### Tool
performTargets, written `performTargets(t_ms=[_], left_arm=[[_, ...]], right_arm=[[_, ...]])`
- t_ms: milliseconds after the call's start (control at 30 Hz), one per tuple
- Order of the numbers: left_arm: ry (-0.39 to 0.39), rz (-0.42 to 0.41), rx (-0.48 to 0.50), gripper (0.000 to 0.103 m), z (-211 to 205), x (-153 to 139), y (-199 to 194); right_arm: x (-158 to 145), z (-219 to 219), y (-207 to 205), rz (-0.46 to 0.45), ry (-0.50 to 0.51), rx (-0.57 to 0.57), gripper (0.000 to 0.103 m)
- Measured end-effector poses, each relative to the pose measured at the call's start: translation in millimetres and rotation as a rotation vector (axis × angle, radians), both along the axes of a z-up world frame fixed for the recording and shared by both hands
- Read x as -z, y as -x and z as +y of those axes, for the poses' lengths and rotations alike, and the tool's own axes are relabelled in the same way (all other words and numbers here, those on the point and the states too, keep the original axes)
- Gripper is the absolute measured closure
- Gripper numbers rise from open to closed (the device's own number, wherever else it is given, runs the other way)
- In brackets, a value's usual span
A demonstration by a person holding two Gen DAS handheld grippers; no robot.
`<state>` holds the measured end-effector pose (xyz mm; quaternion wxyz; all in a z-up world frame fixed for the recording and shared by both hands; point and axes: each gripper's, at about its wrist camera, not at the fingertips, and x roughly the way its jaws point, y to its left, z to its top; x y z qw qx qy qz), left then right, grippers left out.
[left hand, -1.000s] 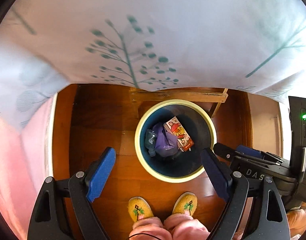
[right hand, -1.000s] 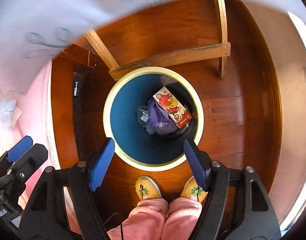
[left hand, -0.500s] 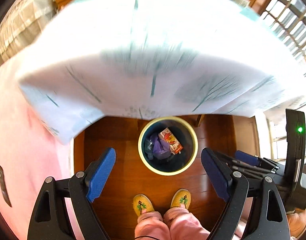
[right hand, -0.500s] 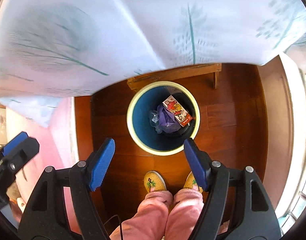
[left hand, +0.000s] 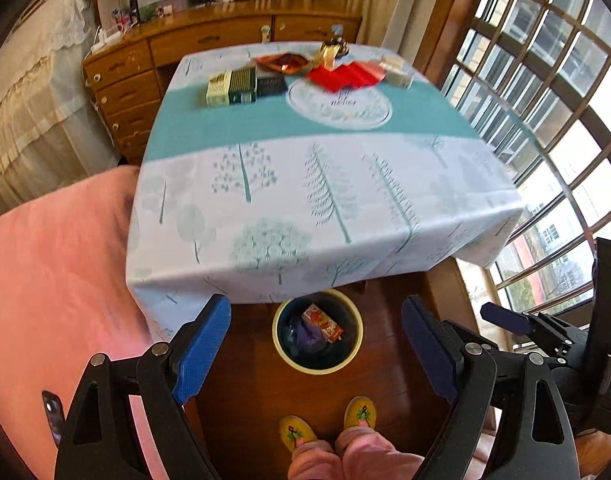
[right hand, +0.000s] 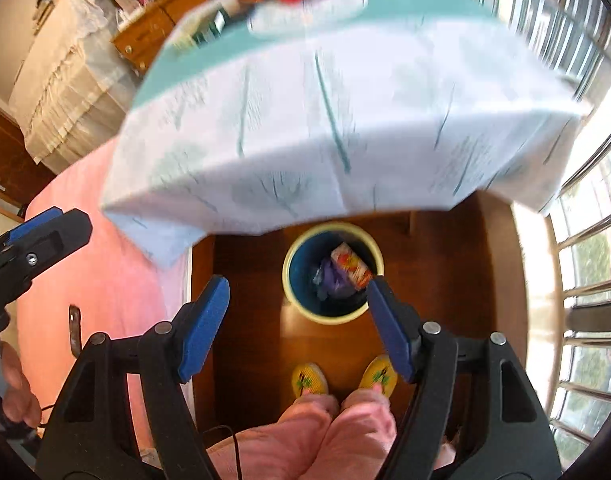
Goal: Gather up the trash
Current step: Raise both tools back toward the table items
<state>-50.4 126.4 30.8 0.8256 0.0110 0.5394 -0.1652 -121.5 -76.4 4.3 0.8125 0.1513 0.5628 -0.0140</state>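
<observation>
A round bin (left hand: 282,350) (right hand: 292,302) with a pale yellow rim stands on the wood floor below the table's near edge. Inside lie a red cartoon carton (left hand: 322,323) (right hand: 352,266) and a purple wrapper (left hand: 305,335) (right hand: 334,280). My left gripper (left hand: 315,344) hangs open high above the bin, nothing between its blue pads. My right gripper (right hand: 297,320) is open too and empty. On the far part of the table (left hand: 425,216) lie red wrappers (left hand: 345,74), an orange foil packet (left hand: 283,62) and small boxes (left hand: 241,86).
A pink bed (left hand: 53,280) lies left of the table, a wooden dresser (left hand: 209,40) stands behind it and barred windows (left hand: 545,80) run along the right. A person's feet in yellow slippers (left hand: 325,424) stand on the floor just before the bin.
Both grippers have risen from just over the bin to above table height. The bin has shrunk in view and the table top with its litter has come into sight.
</observation>
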Motion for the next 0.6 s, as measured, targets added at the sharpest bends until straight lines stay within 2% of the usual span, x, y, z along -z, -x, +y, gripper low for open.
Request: performTargets(t_ms=[133, 267, 600], left_arm=[[0.013, -0.065, 0.040, 0.014, 0.6, -40.8, 0.2], [0.011, -0.132, 0.074, 0.014, -0.6, -74.6, -1.7], [-0.015, -0.244, 0.149, 0.014, -15.9, -127.8, -18.6]], right_arm=[[-47.7, -1.6, 5.7, -0.075, 0.028, 0.025, 0.034], [-75.4, 0.6, 3.2, -0.114, 0.053, 0.050, 0.034], [-144.5, -3.5, -16.8, -0.240, 0.131, 0.083, 0.034]])
